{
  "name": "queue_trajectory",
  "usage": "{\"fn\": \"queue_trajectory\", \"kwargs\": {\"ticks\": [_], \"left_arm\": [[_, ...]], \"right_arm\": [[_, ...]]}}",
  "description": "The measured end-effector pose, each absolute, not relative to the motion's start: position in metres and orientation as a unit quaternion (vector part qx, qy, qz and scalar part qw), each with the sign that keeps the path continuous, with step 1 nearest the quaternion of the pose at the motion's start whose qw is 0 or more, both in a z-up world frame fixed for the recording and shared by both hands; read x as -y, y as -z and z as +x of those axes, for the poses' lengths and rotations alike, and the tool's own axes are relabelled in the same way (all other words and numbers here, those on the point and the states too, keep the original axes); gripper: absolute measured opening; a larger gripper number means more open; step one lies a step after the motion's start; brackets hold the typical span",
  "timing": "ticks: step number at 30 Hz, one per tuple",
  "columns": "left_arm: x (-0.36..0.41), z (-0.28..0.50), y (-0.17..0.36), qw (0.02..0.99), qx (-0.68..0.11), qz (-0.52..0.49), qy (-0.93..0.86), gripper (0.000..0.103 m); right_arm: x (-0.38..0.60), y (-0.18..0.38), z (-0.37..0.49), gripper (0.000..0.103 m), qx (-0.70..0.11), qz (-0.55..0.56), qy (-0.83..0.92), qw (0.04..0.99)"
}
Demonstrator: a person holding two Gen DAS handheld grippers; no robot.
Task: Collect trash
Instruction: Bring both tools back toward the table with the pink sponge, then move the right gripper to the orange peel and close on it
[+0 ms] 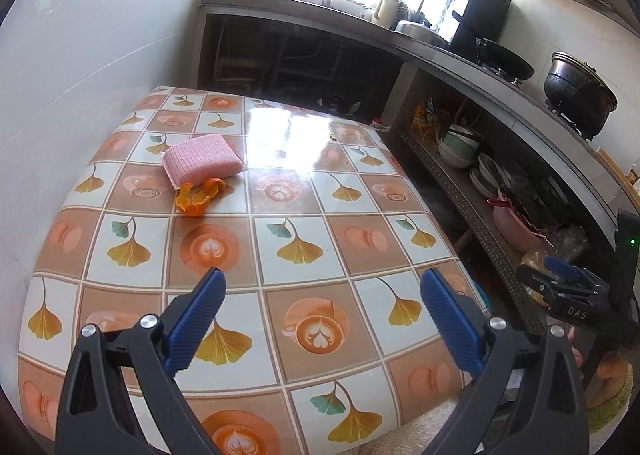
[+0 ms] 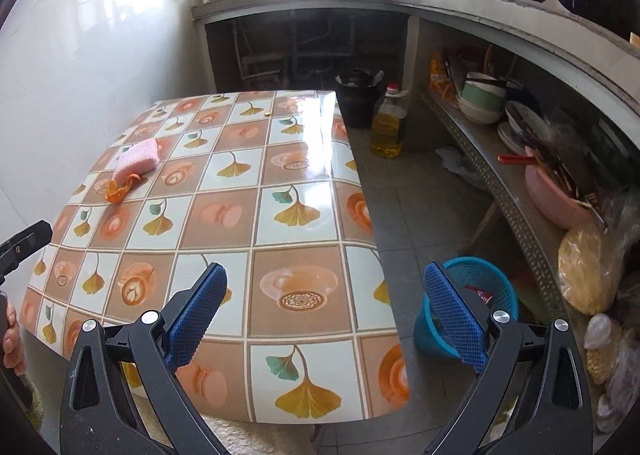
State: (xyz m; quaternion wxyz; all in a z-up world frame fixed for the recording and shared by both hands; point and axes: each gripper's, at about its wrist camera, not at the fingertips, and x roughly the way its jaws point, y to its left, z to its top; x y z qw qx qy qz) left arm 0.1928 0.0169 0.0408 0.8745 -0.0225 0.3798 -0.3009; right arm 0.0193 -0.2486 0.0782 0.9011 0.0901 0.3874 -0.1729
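An orange peel (image 1: 197, 197) lies on the patterned table (image 1: 304, 191) at the far left, touching a pink sponge (image 1: 203, 159). The peel (image 2: 119, 188) and sponge (image 2: 136, 159) also show in the right wrist view. A blue mesh bin (image 2: 480, 295) with some trash in it stands on the floor to the right of the table. My left gripper (image 1: 322, 287) is open and empty above the table's near part. My right gripper (image 2: 326, 283) is open and empty above the table's near right edge, and shows in the left wrist view (image 1: 568, 279).
A black bucket (image 2: 358, 99) and an oil bottle (image 2: 388, 127) stand on the floor beyond the table. A low shelf (image 2: 480, 159) with bowls and plates runs along the right. The counter above carries a wok (image 1: 506, 59) and a black pot (image 1: 580, 95). A white wall (image 1: 80, 75) bounds the left.
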Motion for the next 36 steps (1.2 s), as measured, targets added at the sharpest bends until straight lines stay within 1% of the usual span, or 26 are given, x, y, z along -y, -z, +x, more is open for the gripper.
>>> {"fn": "queue_trajectory", "kwargs": {"ticks": [8, 11, 15, 18, 23, 26, 28, 29, 30, 31, 32, 33, 34, 36], "left_arm": [[-0.044, 0.206, -0.031, 0.888, -0.383, -0.030, 0.253, 0.096], [-0.050, 0.212, -0.027, 0.892, -0.383, -0.028, 0.238, 0.096], [-0.056, 0.220, -0.019, 0.897, -0.382, -0.021, 0.223, 0.096], [-0.061, 0.227, -0.014, 0.899, -0.382, -0.027, 0.212, 0.096], [-0.078, 0.238, -0.010, 0.908, -0.380, -0.053, 0.166, 0.096], [-0.095, 0.245, -0.007, 0.911, -0.380, -0.078, 0.140, 0.096], [-0.104, 0.247, -0.005, 0.910, -0.381, -0.095, 0.131, 0.091], [-0.109, 0.249, -0.005, 0.909, -0.383, -0.102, 0.127, 0.089], [-0.113, 0.249, -0.004, 0.908, -0.384, -0.108, 0.125, 0.087], [-0.117, 0.250, -0.003, 0.907, -0.386, -0.115, 0.123, 0.084], [-0.119, 0.251, -0.003, 0.906, -0.387, -0.121, 0.124, 0.083], [-0.121, 0.252, -0.002, 0.905, -0.388, -0.124, 0.125, 0.080], [-0.123, 0.253, -0.001, 0.903, -0.390, -0.128, 0.128, 0.076], [-0.124, 0.255, 0.002, 0.900, -0.392, -0.134, 0.134, 0.070]], "right_arm": [[0.231, -0.081, 0.044, 0.095, -0.386, 0.039, 0.148, 0.910], [0.226, -0.083, 0.052, 0.095, -0.378, 0.041, 0.125, 0.917], [0.223, -0.085, 0.060, 0.095, -0.363, 0.067, 0.074, 0.926], [0.223, -0.087, 0.070, 0.095, -0.351, 0.106, 0.030, 0.930], [0.207, -0.090, 0.111, 0.095, -0.351, 0.167, -0.060, 0.919], [0.181, -0.091, 0.144, 0.095, -0.348, 0.174, -0.130, 0.912], [0.161, -0.086, 0.171, 0.092, -0.356, 0.171, -0.168, 0.903], [0.152, -0.081, 0.185, 0.088, -0.366, 0.171, -0.180, 0.897], [0.144, -0.077, 0.199, 0.083, -0.376, 0.172, -0.188, 0.891], [0.135, -0.070, 0.218, 0.080, -0.390, 0.171, -0.192, 0.884], [0.129, -0.065, 0.232, 0.074, -0.402, 0.168, -0.193, 0.879], [0.122, -0.059, 0.248, 0.068, -0.414, 0.164, -0.189, 0.875], [0.118, -0.053, 0.261, 0.065, -0.424, 0.160, -0.185, 0.872], [0.113, -0.041, 0.286, 0.055, -0.447, 0.164, -0.187, 0.859]]}}
